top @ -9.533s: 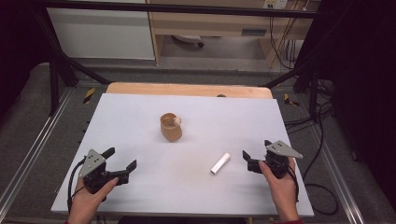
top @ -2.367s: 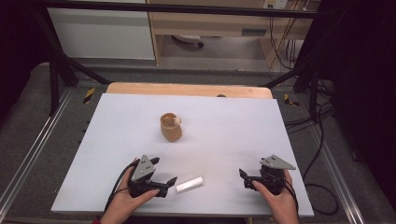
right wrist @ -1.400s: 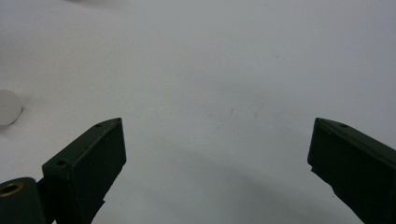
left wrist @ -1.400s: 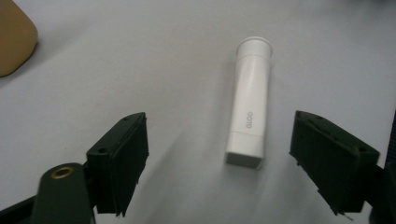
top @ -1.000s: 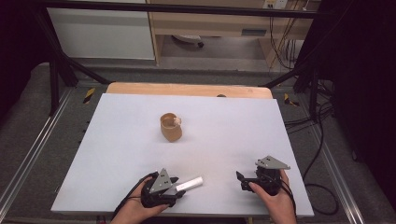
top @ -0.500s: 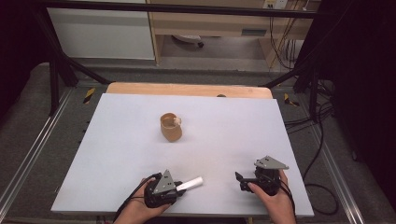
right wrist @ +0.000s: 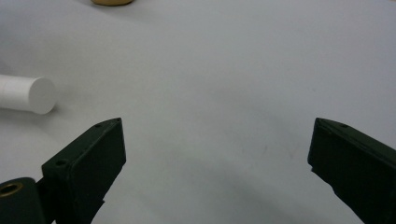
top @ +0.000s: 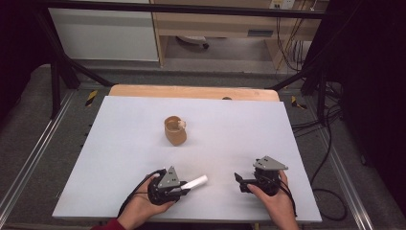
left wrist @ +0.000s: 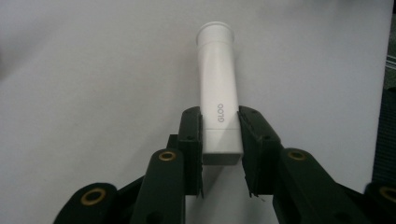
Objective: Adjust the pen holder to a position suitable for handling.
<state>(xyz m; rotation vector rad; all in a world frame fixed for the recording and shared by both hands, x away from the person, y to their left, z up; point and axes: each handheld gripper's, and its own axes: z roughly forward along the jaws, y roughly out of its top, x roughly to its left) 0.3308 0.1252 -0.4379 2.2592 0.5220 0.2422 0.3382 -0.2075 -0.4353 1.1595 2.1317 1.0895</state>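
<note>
A white glue stick (top: 195, 182) marked GLOO (left wrist: 219, 88) lies near the table's front edge, its capped end pointing right. My left gripper (top: 184, 188) is shut on its lower end, one jaw on each side (left wrist: 222, 140). My right gripper (top: 241, 182) rests on the table to the right of the stick, jaws wide open with nothing between them (right wrist: 217, 154). The stick's round end (right wrist: 29, 94) lies at the left of the right gripper view. A small brown cup (top: 174, 130) stands upright in the middle of the table with something pale inside.
The white table top (top: 119, 139) has a wooden strip (top: 191, 91) along its far edge. Metal frame rails (top: 28, 158) run down both sides and cables (top: 330, 139) hang at the right. The cup's base (right wrist: 112, 2) peeks in at the top of the right gripper view.
The left gripper, which had carried the glue stick rightward along the front edge, has held nearly still with it over the last second. The right gripper has barely moved.
</note>
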